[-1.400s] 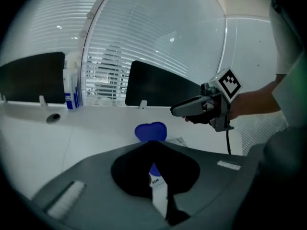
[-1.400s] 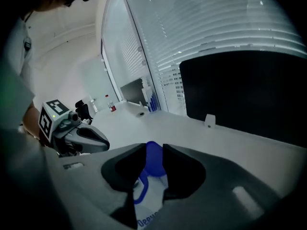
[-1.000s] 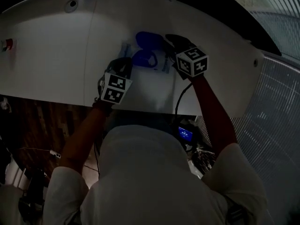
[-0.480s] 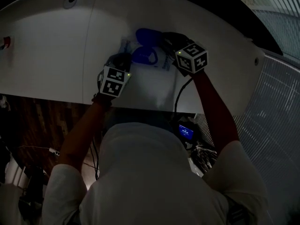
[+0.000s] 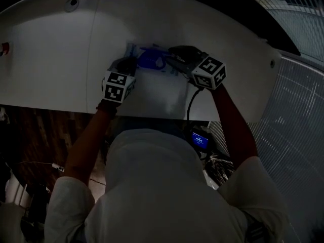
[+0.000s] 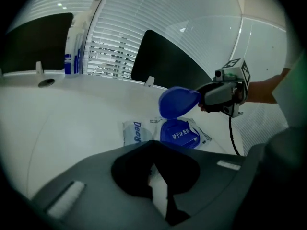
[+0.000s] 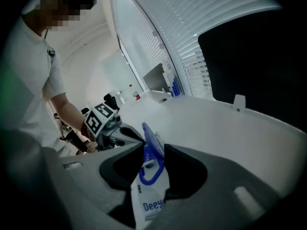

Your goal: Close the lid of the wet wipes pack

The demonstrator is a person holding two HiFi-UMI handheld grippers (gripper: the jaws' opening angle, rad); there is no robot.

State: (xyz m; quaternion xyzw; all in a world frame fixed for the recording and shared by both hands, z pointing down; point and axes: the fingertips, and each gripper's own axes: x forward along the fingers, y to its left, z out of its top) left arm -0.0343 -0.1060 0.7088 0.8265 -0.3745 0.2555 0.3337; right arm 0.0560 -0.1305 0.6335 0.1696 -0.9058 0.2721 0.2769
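Swinging the blue lid (image 6: 178, 102) down wants a slow arc, then a firm press. My right tongs (image 7: 153, 145) are nipped on its rim as it stands upright over the pack (image 6: 139, 131). My left tongs (image 6: 158, 182) pinch the pack's near end. The white desk (image 6: 72, 114) looks slick; blinds (image 6: 120, 47) run behind.

An office or meeting room: a broad, curved white table (image 5: 45, 59) with a round cable port (image 5: 71, 3) at the head view's upper left, and slatted window blinds (image 6: 120, 32) across the left gripper view's top.
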